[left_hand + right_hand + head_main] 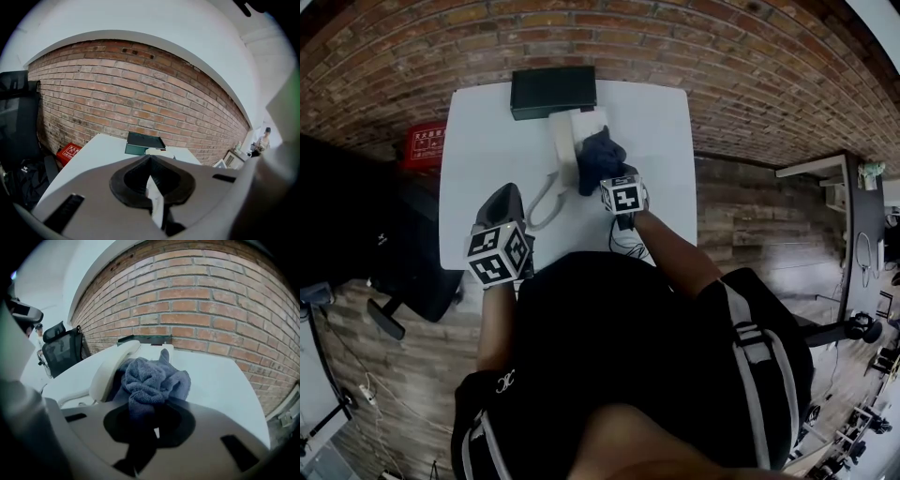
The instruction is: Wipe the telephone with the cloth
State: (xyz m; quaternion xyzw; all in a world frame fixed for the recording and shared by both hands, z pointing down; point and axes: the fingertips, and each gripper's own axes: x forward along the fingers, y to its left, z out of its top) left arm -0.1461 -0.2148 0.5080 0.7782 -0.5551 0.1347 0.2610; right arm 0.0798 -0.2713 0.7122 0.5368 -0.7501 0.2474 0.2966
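Note:
A white telephone (579, 127) sits on the far middle of the white table (478, 150), its handset (564, 150) lying along its left side and its cord (546, 199) trailing toward me. In the right gripper view the handset (110, 369) lies just left of a crumpled blue-grey cloth (152, 380). My right gripper (151, 406) is shut on that cloth (600, 155) and holds it against the phone's right side. My left gripper (508, 194) hovers over the table's near left, clear of the phone, its jaws (151, 161) closed with nothing between them.
A dark flat box (553, 91) lies at the table's far edge, right behind the phone. A red case (425, 145) stands on the floor to the left, a black office chair (403, 281) beside it. A brick wall backs the table.

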